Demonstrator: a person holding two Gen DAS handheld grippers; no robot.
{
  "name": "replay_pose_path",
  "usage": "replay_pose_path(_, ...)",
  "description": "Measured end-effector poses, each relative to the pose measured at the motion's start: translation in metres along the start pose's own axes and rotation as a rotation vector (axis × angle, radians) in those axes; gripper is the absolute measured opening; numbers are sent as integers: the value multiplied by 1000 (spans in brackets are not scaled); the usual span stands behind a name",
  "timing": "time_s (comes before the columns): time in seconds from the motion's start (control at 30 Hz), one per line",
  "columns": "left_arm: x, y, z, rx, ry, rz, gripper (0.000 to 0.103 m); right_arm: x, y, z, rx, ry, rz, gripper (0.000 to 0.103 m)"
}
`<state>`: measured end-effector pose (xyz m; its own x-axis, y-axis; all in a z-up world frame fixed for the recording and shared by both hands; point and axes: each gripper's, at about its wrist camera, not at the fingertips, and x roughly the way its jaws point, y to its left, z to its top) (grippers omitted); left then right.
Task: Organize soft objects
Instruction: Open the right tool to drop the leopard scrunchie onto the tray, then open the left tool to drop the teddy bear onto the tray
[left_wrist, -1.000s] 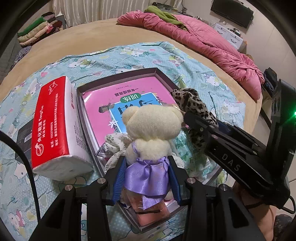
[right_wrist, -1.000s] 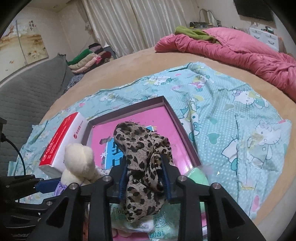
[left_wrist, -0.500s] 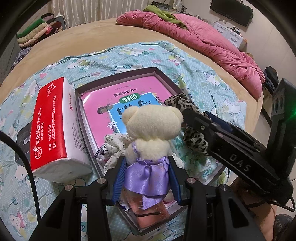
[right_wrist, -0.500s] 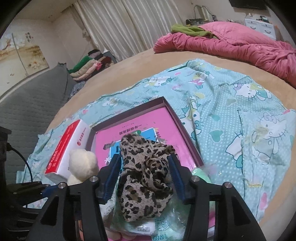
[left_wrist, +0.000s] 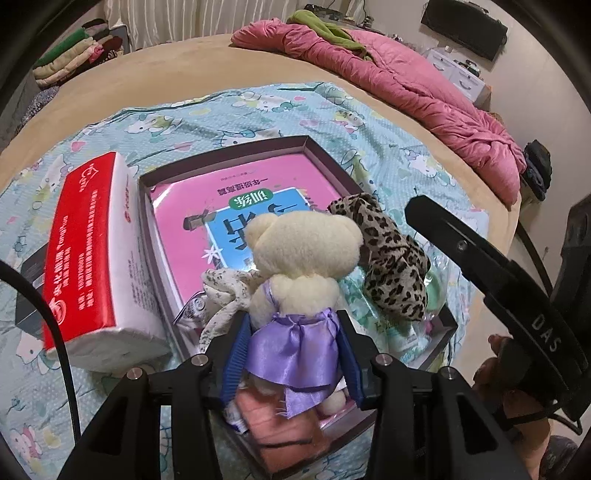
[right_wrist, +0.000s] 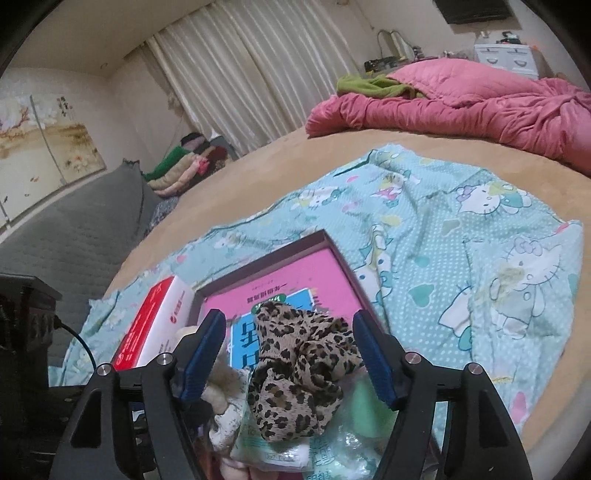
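Your left gripper (left_wrist: 291, 354) clamps the teddy bear (left_wrist: 301, 258) upright, head away, over the box (left_wrist: 314, 147). Your right gripper (right_wrist: 290, 354), previously clamping the leopard scrunchie (right_wrist: 295, 373), is opening; scrunchie lies inside the box.

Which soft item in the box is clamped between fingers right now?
The cream teddy bear in the purple dress, squeezed by the left gripper; the leopard-print cloth lies free.
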<state>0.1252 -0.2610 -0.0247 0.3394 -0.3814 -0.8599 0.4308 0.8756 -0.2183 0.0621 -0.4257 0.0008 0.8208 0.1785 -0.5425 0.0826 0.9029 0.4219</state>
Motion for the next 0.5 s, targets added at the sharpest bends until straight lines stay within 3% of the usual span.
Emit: replay_pose_path(0.5, 0, -2, -1, 12, -5, 11, 55, -6, -2, 0, -6, -9, -21, 74)
